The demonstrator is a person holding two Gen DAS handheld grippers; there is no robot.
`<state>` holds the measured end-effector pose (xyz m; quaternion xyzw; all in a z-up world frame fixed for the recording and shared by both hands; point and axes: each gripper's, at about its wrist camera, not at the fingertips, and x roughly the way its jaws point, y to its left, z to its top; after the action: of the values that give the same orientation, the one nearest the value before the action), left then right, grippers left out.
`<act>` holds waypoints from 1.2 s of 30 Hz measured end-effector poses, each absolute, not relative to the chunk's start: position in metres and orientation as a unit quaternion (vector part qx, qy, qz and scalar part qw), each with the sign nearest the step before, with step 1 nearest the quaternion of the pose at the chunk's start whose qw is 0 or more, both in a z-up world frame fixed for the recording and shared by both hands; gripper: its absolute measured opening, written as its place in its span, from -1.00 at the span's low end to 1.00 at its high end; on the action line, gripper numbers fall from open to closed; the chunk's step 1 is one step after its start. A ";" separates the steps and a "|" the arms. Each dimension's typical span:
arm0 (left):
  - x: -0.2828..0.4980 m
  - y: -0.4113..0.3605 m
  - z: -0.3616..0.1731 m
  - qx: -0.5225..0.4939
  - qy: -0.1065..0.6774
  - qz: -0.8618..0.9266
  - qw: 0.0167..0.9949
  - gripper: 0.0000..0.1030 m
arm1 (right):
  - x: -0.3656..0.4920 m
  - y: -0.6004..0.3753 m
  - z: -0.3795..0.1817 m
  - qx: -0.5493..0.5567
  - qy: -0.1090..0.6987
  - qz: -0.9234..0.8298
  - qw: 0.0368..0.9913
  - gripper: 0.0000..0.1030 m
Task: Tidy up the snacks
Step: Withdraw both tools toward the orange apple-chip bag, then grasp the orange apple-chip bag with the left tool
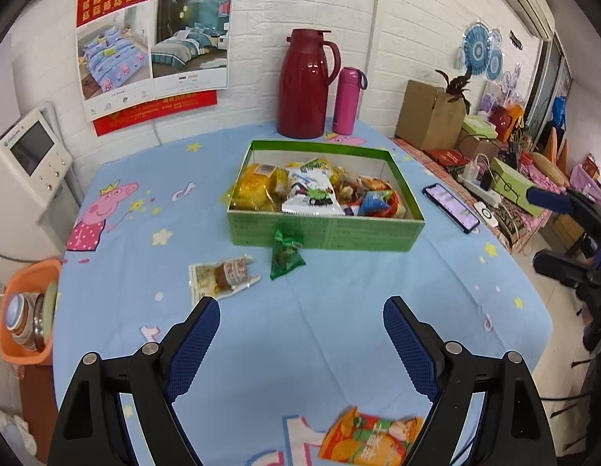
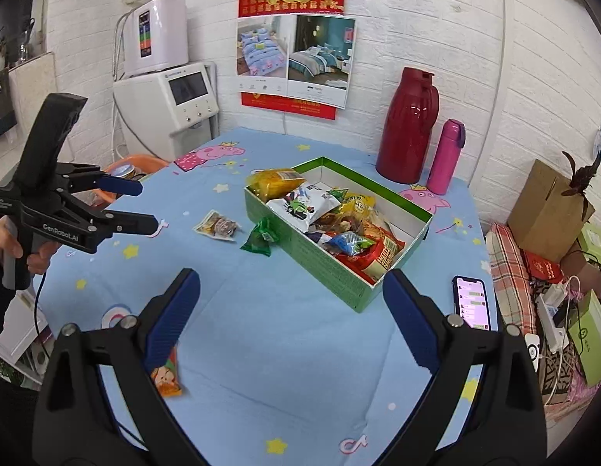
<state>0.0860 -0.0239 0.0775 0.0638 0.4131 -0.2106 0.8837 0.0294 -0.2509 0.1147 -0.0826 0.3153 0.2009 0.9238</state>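
Note:
A green cardboard box full of several snack packets sits mid-table on the blue cartoon cloth. Three packets lie loose outside it. A green packet leans against the box's front wall, and a clear packet with a brown snack lies just left of it. An orange packet lies at the near edge, under my left gripper, which hovers open and empty. My right gripper is also open and empty, short of the box. The right wrist view also shows the green packet, clear packet, orange packet and left gripper.
A red thermos jug and a pink bottle stand behind the box by the wall. A phone lies right of the box. An orange basin of bowls sits off the table's left edge. A cluttered bench runs along the right.

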 end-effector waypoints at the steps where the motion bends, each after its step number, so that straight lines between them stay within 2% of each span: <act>1: 0.080 -0.022 0.076 0.067 0.416 -0.212 0.882 0.71 | 0.023 -0.250 0.119 -0.087 0.314 0.204 0.923 0.85; 9: 0.052 0.007 0.062 0.030 0.438 -0.221 0.871 0.71 | -0.015 -0.248 0.136 -0.084 0.297 0.233 0.922 0.85; 20: 0.022 0.009 -0.006 0.037 0.485 -0.251 0.837 0.71 | -0.007 -0.190 0.015 -0.117 0.430 0.305 0.842 0.81; 23: 0.013 0.010 -0.018 0.027 0.497 -0.267 0.825 0.66 | -0.004 -0.180 -0.005 -0.118 0.449 0.328 0.823 0.71; 26: 0.006 0.008 -0.029 0.017 0.513 -0.287 0.809 0.47 | -0.001 -0.167 -0.023 -0.117 0.468 0.339 0.808 0.64; 29: -0.002 0.001 -0.041 0.023 0.530 -0.296 0.794 0.31 | 0.001 -0.158 -0.038 -0.116 0.486 0.351 0.792 0.47; 31: -0.007 -0.002 -0.047 0.022 0.540 -0.303 0.785 0.12 | 0.003 -0.152 -0.046 -0.118 0.495 0.358 0.783 0.27; 35: -0.009 -0.007 -0.058 0.007 0.552 -0.310 0.774 0.10 | 0.006 -0.146 -0.060 -0.110 0.509 0.370 0.769 0.06; 36: -0.008 -0.008 -0.060 0.007 0.553 -0.307 0.775 0.10 | 0.007 -0.146 -0.061 -0.106 0.511 0.373 0.768 -0.09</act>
<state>-0.0077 -0.0080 -0.0600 0.0066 0.5528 -0.3065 0.7748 0.0073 -0.1455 -0.0614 -0.1060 0.5105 0.3726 0.7677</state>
